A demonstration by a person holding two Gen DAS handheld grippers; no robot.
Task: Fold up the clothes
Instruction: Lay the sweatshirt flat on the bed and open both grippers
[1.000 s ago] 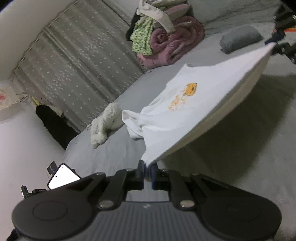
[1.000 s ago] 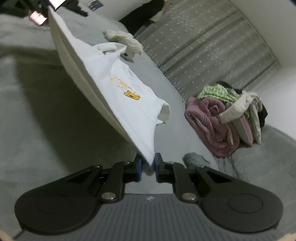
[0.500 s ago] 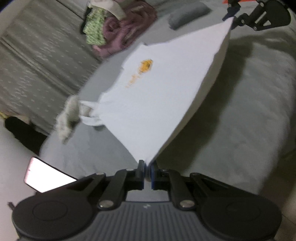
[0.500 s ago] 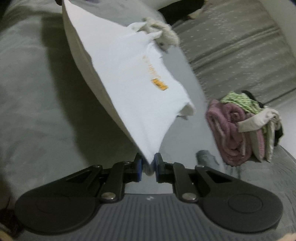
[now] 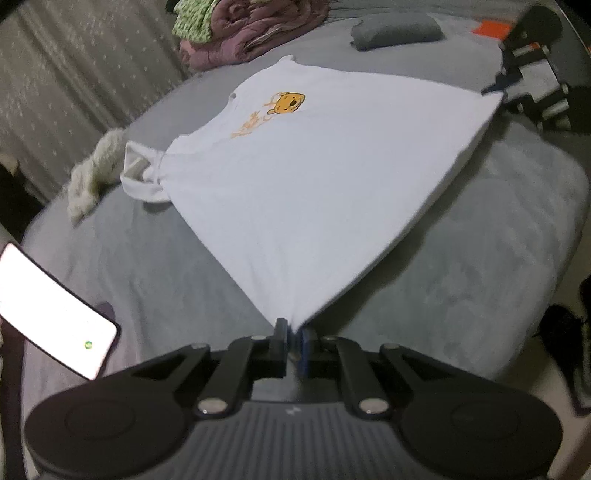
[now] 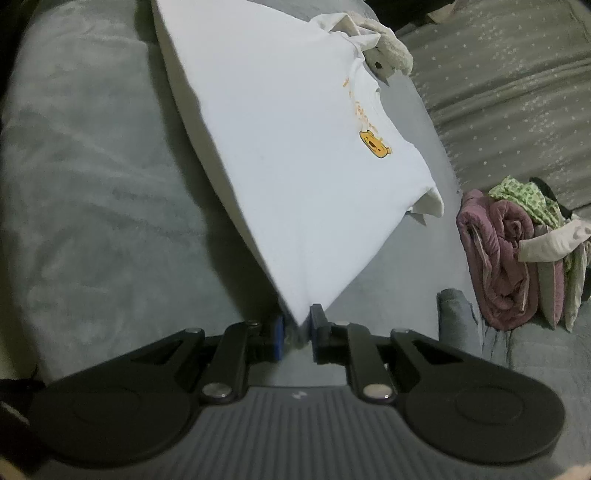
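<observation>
Lowered toward the bed (image 5: pixel 480 277) and stretched flatter than a second ago, white T-shirt (image 5: pixel 314 177); both wrists tipped downward meanwhile.

Nearest, left gripper (image 5: pixel 293 332): clamped on one hem corner, jaws eased apart a touch in the last half second, cloth pinched between them all the same. Right gripper (image 6: pixel 297 325): grasping the opposite hem corner, jaws likewise just loosened and standing visibly wider, bunched cloth between the pads. Judging by the taut, straight hem running from corner to corner, held that way to pull wrinkles out and lay the front face-up and square for folding.

Hem end raised clear of the grey bed cover, shadow beneath; collar and sleeves farther off already resting on the bed. Near sleeve in the left view crumpled and tucked on itself, likely needing a smoothing.

Lit phone (image 5: pixel 48 314) off to the left edge, screen blank white, nothing to read.

On the chest: yellow cartoon bear-face print (image 5: pixel 290 103) with orange lettering beside it, too small and blurred to read. No brand or label visible.

Just beside the sleeve, cream plush toy (image 5: pixel 96 173). Beyond, folded grey garment (image 5: pixel 395 31) and heap of unfolded clothes with a mauve blanket (image 5: pixel 251 33), presumably waiting their turn.
</observation>
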